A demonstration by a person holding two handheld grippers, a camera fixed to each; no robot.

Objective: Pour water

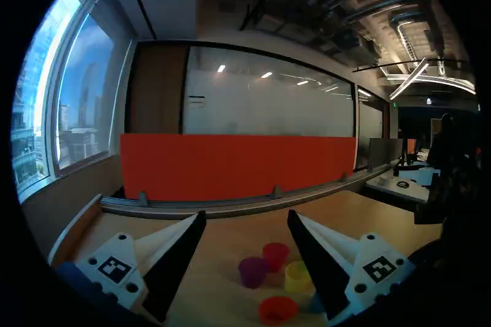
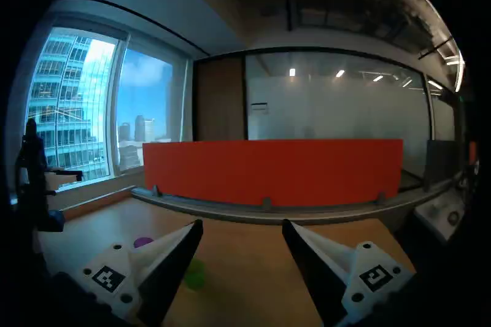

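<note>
Left gripper view: my left tongs (image 1: 245, 213) gape empty over four cups on the desk (image 1: 244, 242): purple cup (image 1: 252, 270), red cup (image 1: 275, 255), yellow cup (image 1: 297, 275), orange cup (image 1: 277, 310). My right tongs (image 2: 242, 223) gape too, near a green cup (image 2: 195, 275). They look light, thin and tippy; I'd pinch mid-wall, gently.

Four cups stand close together on the desk (image 1: 233, 235) at 6 o'clock in the left gripper view, between the fingers of the left gripper (image 1: 244, 213). Within the group, the far cup (image 1: 276, 255) sits at 12 o'clock, the left cup (image 1: 253, 272) at 9, the right cup (image 1: 297, 276) at 3 and the near cup (image 1: 277, 310) at 6. Behind them a partition (image 1: 236, 167) stands along the desk's far edge, with a glass wall (image 1: 270, 91) behind it and a window (image 1: 67, 106) at 9 o'clock. In the right gripper view, toward 7 o'clock, a rear cup (image 2: 143, 242) stands on the desk behind a front cup (image 2: 196, 276).
</note>
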